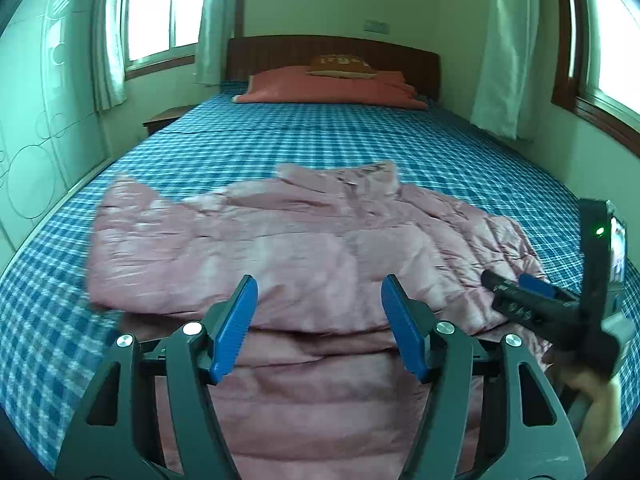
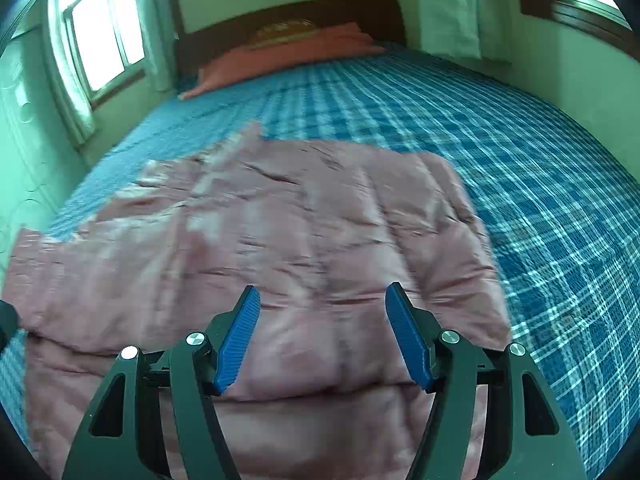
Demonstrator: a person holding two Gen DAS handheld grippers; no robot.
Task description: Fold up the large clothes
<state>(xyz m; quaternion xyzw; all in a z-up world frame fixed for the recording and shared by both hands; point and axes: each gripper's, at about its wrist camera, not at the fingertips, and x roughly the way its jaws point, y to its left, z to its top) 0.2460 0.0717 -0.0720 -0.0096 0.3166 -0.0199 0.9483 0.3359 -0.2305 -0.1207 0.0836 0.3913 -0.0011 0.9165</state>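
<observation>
A pink quilted jacket (image 1: 280,240) lies spread on the blue checked bed sheet (image 1: 320,140), its collar (image 1: 360,174) pointing toward the headboard. Close to me, a layer of it lies doubled over the part below, making a crease across its width. My left gripper (image 1: 320,282) hovers open above that crease with nothing between its blue pads. In the right wrist view, my right gripper (image 2: 323,290) is open too, over the jacket (image 2: 280,232), empty. From the left wrist view the right gripper (image 1: 508,280) shows at the jacket's right edge, with a hand (image 1: 592,400) holding it.
A red pillow (image 1: 332,86) and a wooden headboard (image 1: 332,50) are at the bed's far end. A bedside table (image 1: 164,118) and a pale wardrobe (image 1: 36,120) stand on the left. Curtained windows (image 1: 160,8) are on both sides. Bare sheet (image 2: 540,200) lies right of the jacket.
</observation>
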